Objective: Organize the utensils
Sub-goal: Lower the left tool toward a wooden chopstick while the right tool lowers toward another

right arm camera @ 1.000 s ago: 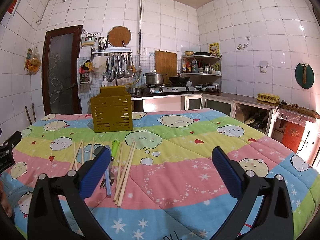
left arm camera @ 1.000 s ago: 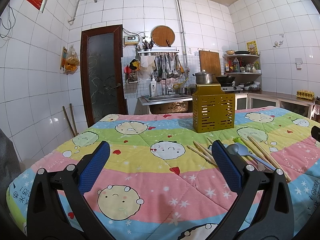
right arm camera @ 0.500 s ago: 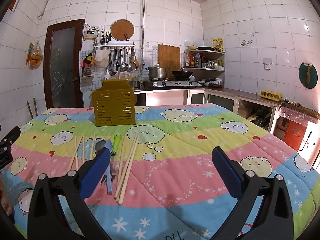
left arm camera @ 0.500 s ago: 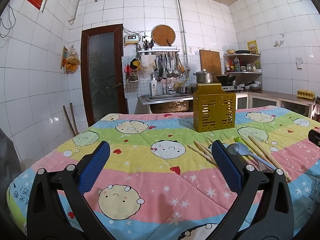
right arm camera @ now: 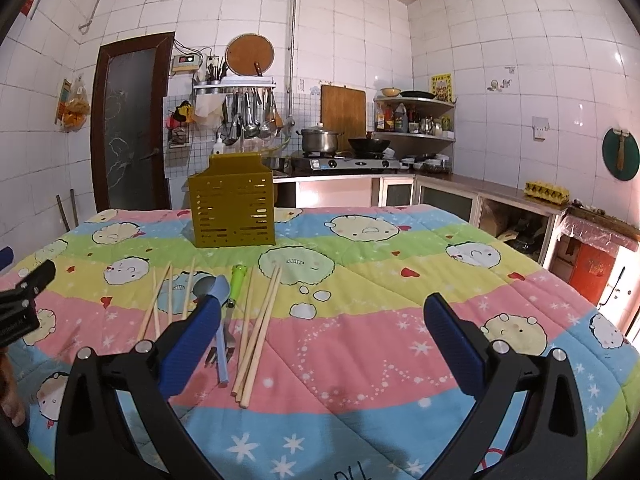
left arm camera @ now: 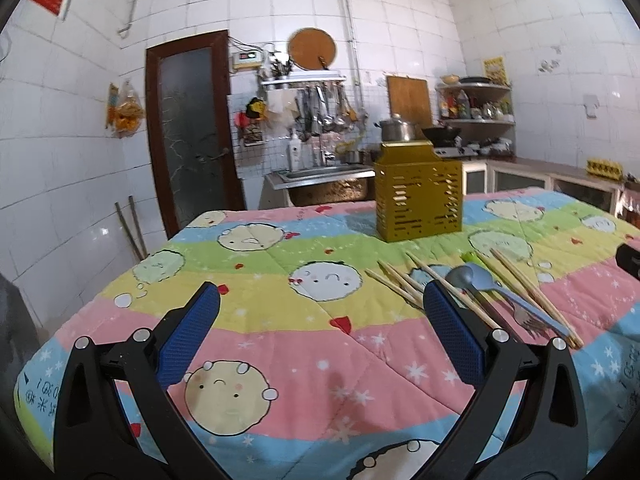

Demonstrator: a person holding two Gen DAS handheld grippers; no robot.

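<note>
Left tongs point(left arm camera: 320, 332) spread wide and empty, blue pads point(left arm camera: 188, 340) hovering low over the pink stripe of the quilted cartoon cover point(left arm camera: 280, 344) on the bench. Right tongs point(right arm camera: 320, 340) likewise released, gripping nothing, poised over the same cover farther to the right.

Just beyond the left tongs' right pad, and just beyond the right tongs' left pad: loose utensils lying flat in a cluster. Wooden chopsticks point(right arm camera: 260, 328) in several loose pairs, roughly parallel, one pair point(right arm camera: 160, 304) off to the left of the cluster. Between them a blue spoon point(right arm camera: 220, 320) overlapping a grey spoon point(left arm camera: 460, 278), with a green-handled fork point(right arm camera: 238, 280), tines point(right arm camera: 220, 354) pointing toward the right camera. Exact touching among the spoons and fork hard to make out.

Farther back on the green stripe, well apart from the cluster: yellow slotted utensil holder point(right arm camera: 232, 212), upright, contents not visible.

At the left edge of the right view, part of the left tongs' black body point(right arm camera: 24, 300).

Behind the bench: sink point(left arm camera: 320, 172), hanging ladles point(right arm camera: 248, 120), steel pot point(right arm camera: 320, 140) and wok point(right arm camera: 368, 144) on a stove, dark door point(left arm camera: 192, 128).
</note>
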